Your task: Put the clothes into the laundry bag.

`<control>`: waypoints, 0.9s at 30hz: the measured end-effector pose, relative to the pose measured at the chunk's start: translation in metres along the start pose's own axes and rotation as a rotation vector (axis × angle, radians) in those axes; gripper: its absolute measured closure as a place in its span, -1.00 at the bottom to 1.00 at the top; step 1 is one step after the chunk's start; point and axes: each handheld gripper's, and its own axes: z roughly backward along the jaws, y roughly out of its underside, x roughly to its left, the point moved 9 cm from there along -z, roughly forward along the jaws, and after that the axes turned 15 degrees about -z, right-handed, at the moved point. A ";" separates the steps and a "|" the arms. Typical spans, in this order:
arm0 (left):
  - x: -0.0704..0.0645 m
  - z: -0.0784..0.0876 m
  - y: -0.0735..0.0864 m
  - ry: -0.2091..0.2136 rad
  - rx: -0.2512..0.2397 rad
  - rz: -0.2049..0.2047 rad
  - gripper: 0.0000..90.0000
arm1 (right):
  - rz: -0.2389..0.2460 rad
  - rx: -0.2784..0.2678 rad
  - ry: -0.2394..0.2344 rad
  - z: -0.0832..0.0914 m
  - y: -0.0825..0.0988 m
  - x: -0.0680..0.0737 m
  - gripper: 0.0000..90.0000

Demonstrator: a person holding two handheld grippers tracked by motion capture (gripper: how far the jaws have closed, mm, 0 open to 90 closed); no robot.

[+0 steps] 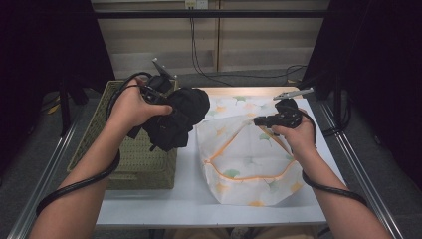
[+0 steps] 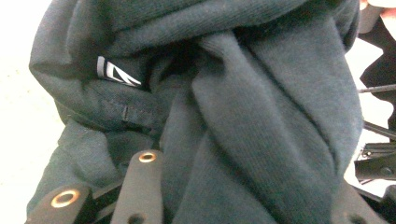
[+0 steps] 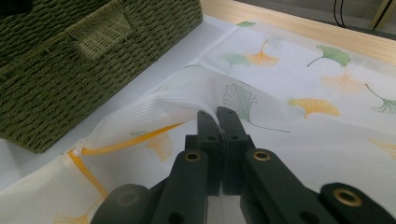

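Note:
A bundled black garment [image 1: 176,117] hangs in the air between the wicker basket and the mesh bag, and my left gripper [image 1: 166,102] is shut on it. In the left gripper view the dark knit cloth [image 2: 243,116] with a small white label [image 2: 116,72] bulges over the jaws. A white mesh laundry bag [image 1: 249,159] with ginkgo leaf prints and an orange zipper edge [image 1: 234,137] lies on the table. My right gripper [image 1: 256,120] is shut on the bag's upper rim and lifts it, so the mouth gapes. The pinched mesh fold [image 3: 196,100] sits at the fingertips of my right gripper [image 3: 217,114].
An olive wicker basket [image 1: 134,159] stands at the table's left, partly over the edge; its woven wall [image 3: 70,70] is close to the bag. The white tabletop [image 1: 199,204] has bare room in front. Cables trail from both hands; metal rails flank the table.

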 end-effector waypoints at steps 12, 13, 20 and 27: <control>-0.013 -0.010 -0.002 0.032 0.028 -0.050 0.37 | 0.001 0.003 0.000 0.000 0.001 0.000 1.00; -0.015 -0.011 -0.002 0.036 0.027 -0.052 0.37 | 0.000 0.002 0.001 0.000 0.001 0.000 1.00; -0.024 -0.016 -0.005 0.050 0.031 -0.088 0.37 | 0.002 0.005 -0.002 -0.002 0.001 0.001 1.00; -0.035 -0.023 -0.008 0.082 0.044 -0.106 0.37 | 0.002 0.005 -0.003 -0.002 0.002 0.000 1.00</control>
